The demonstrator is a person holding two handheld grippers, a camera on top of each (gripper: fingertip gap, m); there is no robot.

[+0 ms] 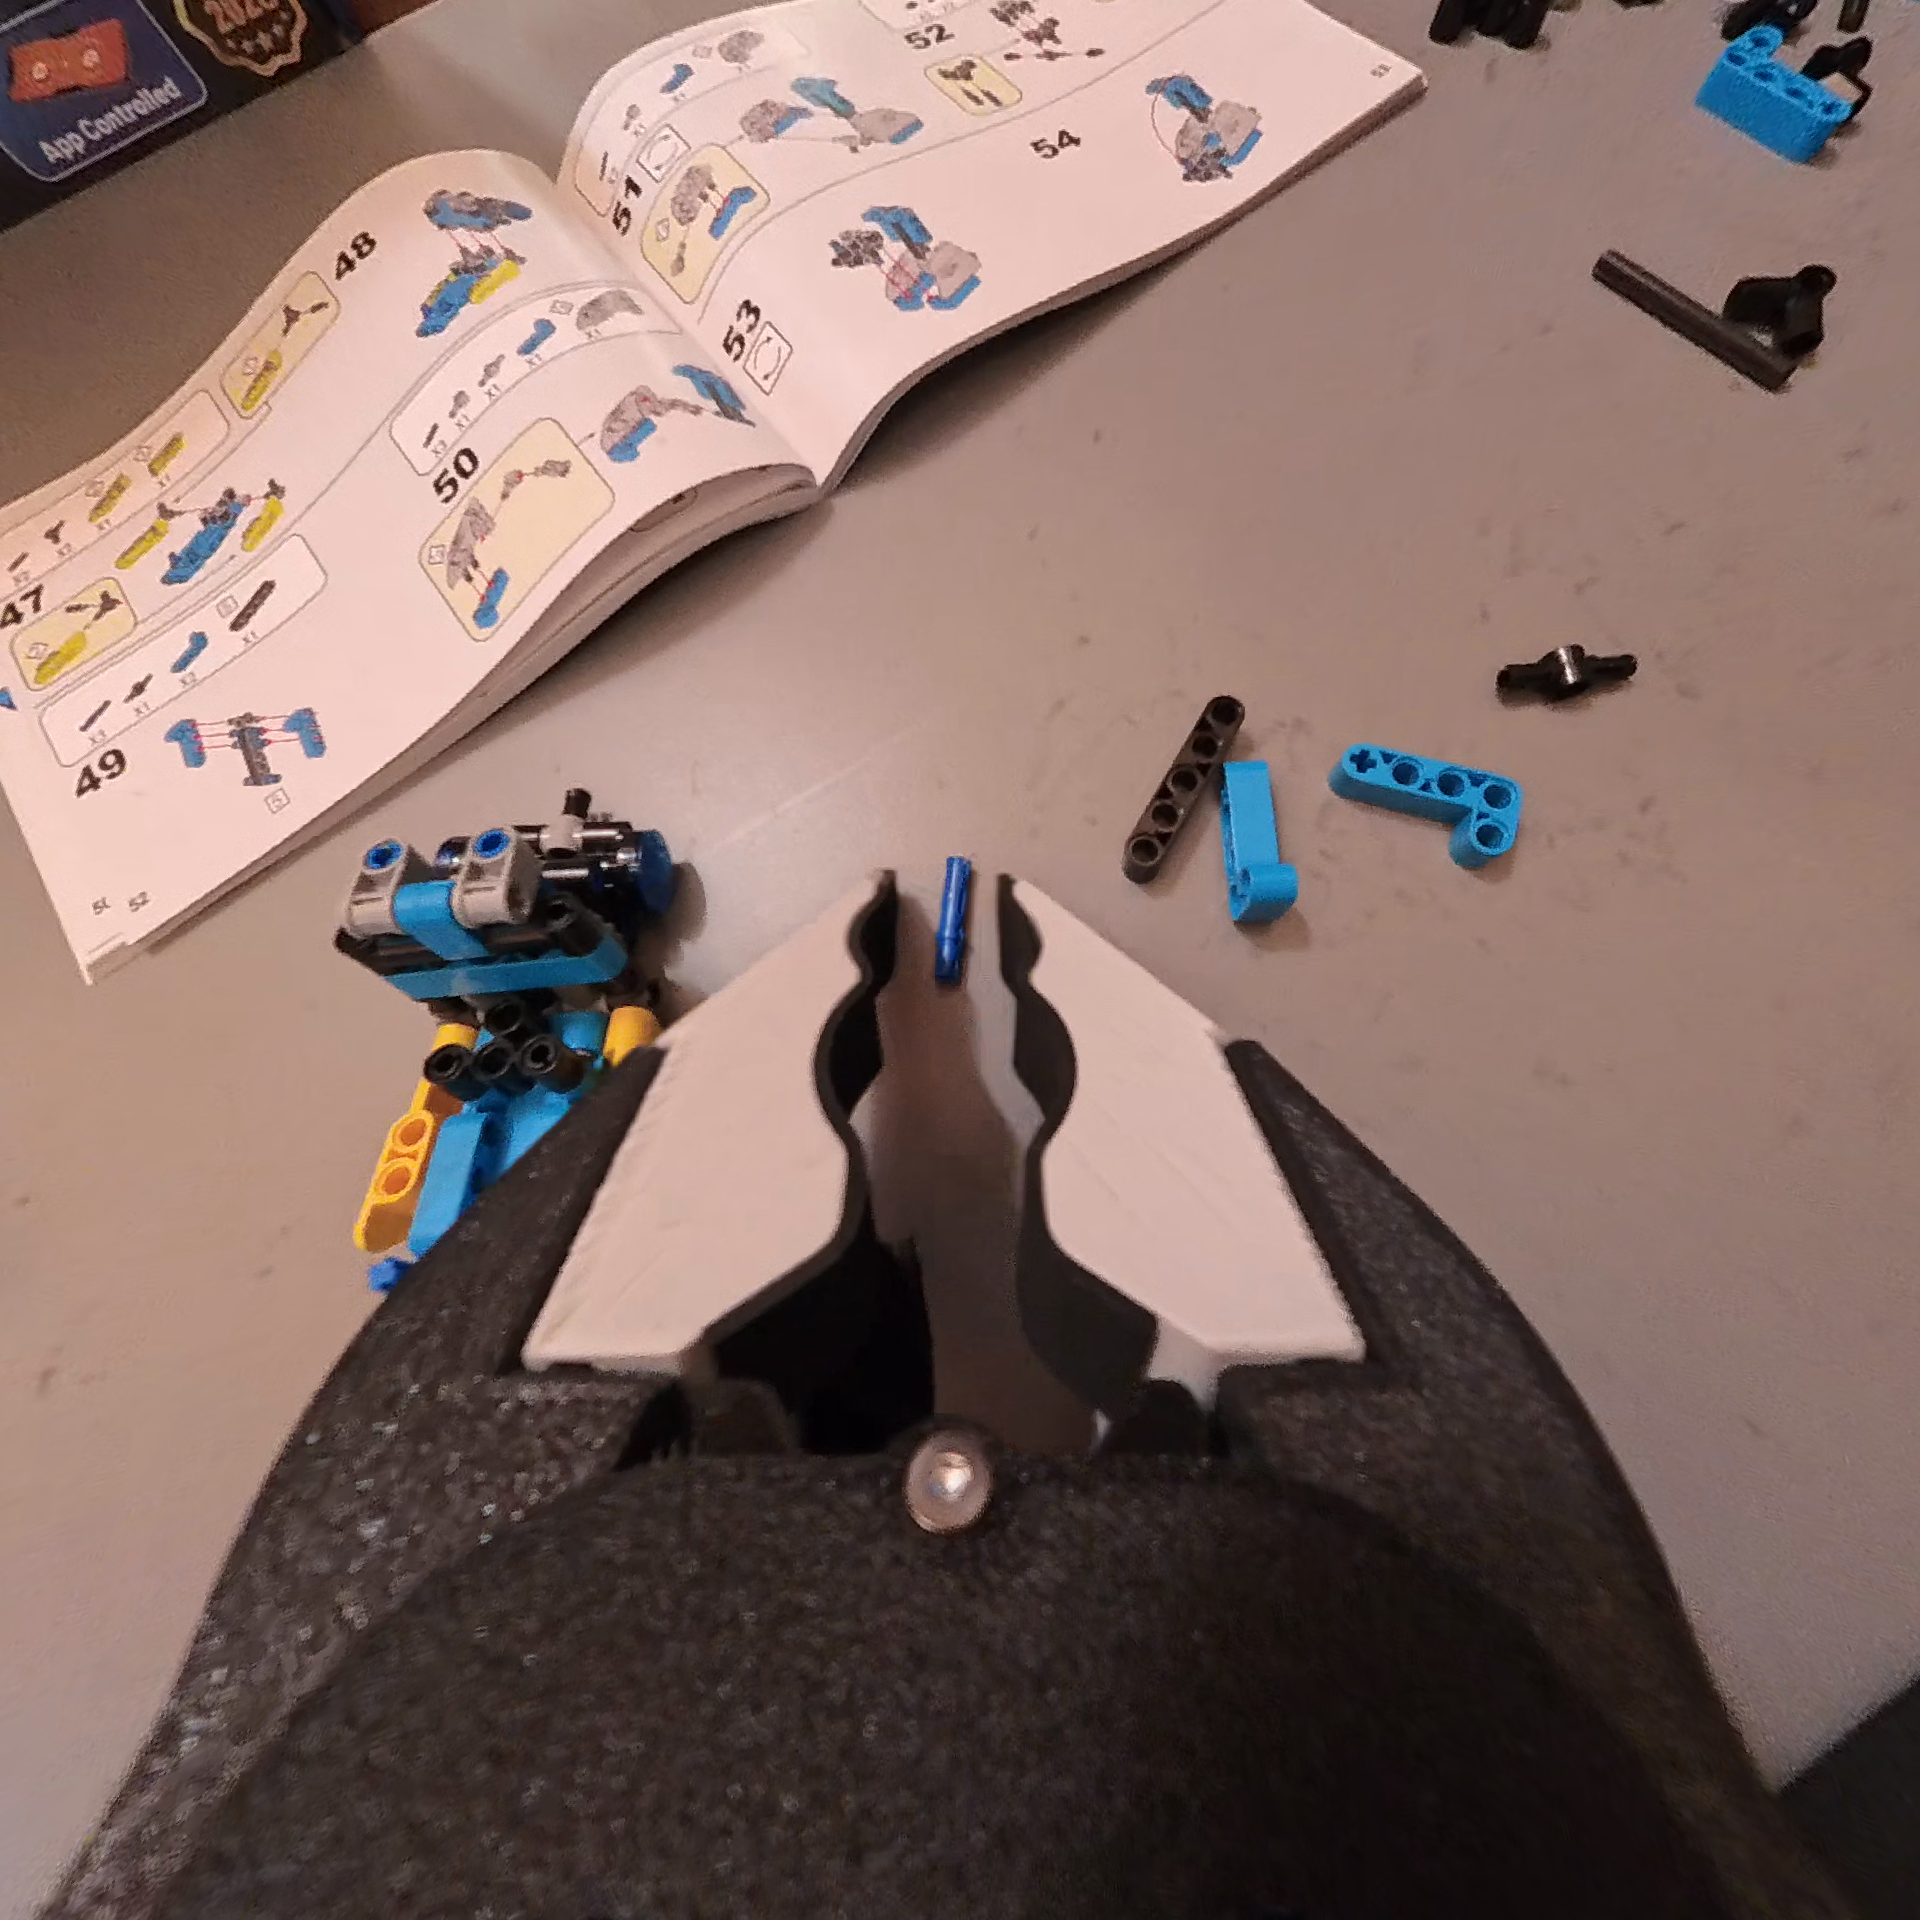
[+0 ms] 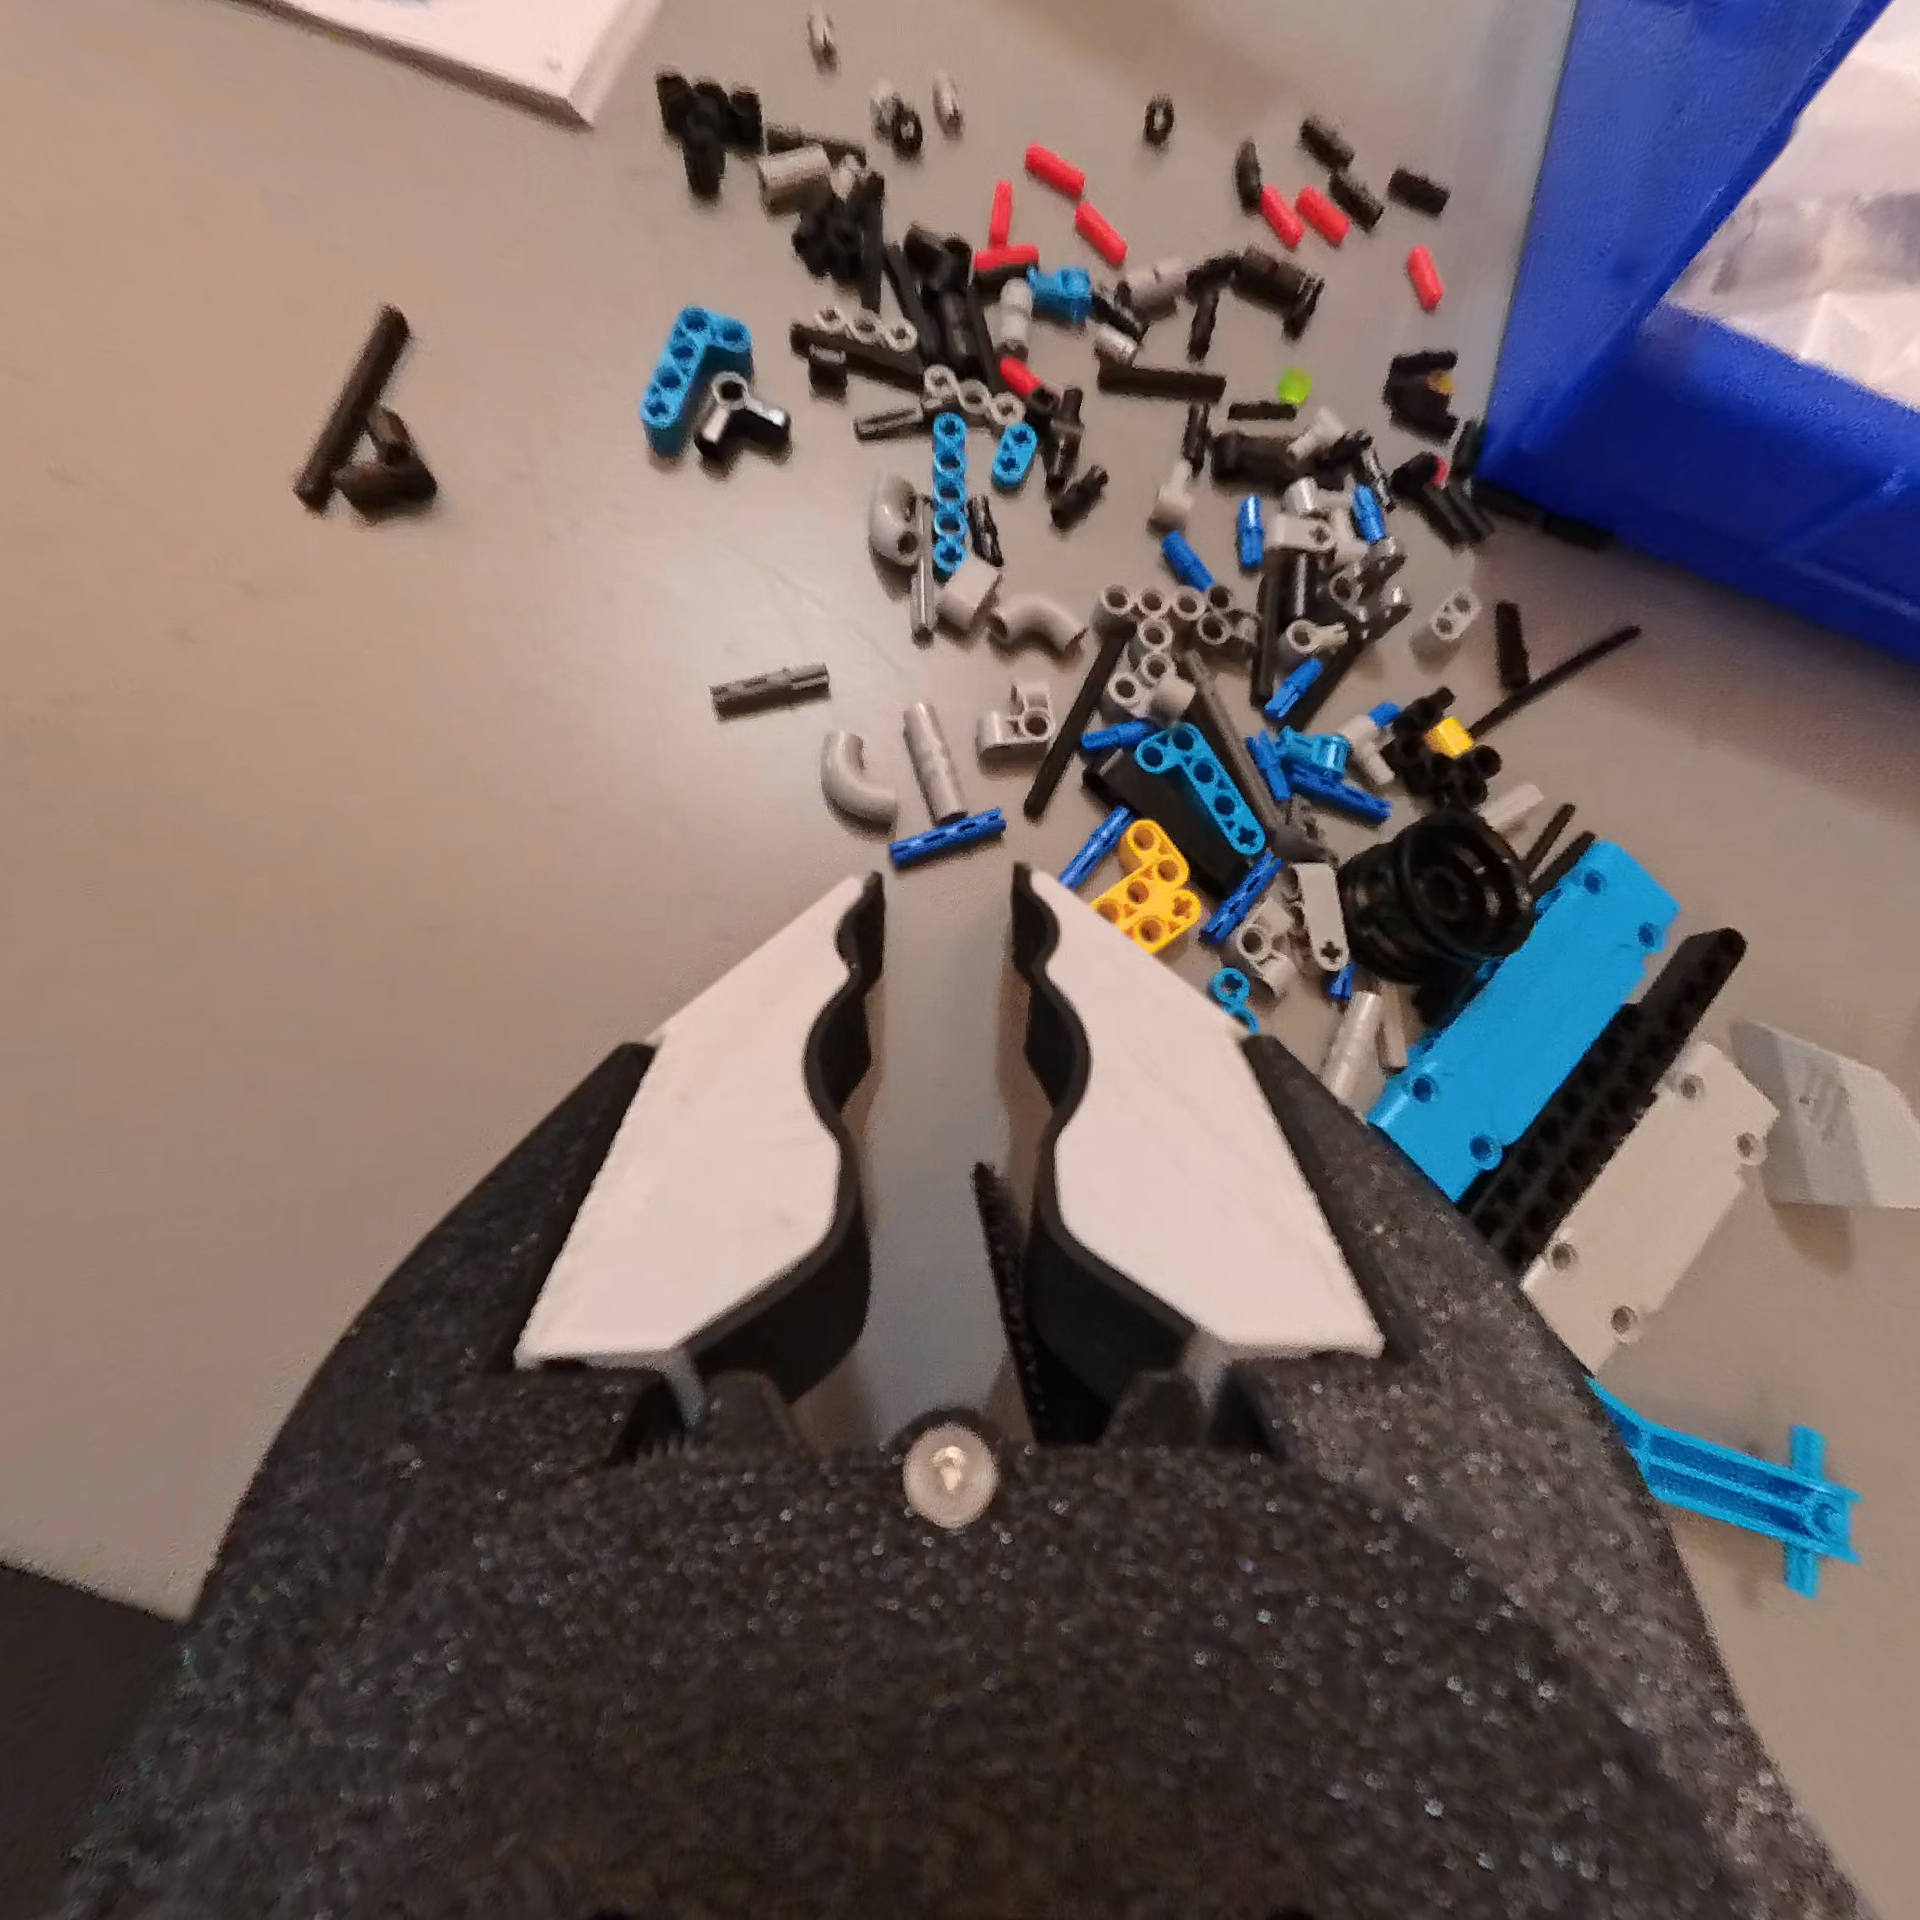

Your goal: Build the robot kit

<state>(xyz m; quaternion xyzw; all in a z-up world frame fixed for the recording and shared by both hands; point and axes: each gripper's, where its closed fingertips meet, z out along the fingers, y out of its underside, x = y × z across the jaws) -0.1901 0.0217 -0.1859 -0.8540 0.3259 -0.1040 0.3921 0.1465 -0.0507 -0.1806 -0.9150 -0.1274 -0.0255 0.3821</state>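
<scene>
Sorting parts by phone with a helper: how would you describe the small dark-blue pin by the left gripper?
Below the open instruction booklet, right of the half-built model, find the left gripper. The dark-blue pin lies between its open fingertips, the slimmest, darkest blue piece there.

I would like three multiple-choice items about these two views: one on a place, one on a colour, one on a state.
1. Where is the small blue pin in the left wrist view?
A. on the open booklet
B. on the table between the left gripper's fingers
C. inside the blue bin

2. What colour is the L-shaped piece just right of the right gripper's fingers?
A. yellow
B. red
C. green

3. How is the instruction booklet?
A. shut
B. rolled up
C. lying open

Answers: 1 B, the pin lies in the gap at the fingertips; 2 A, it is yellow among blue pins; 3 C, two pages face up.
</scene>
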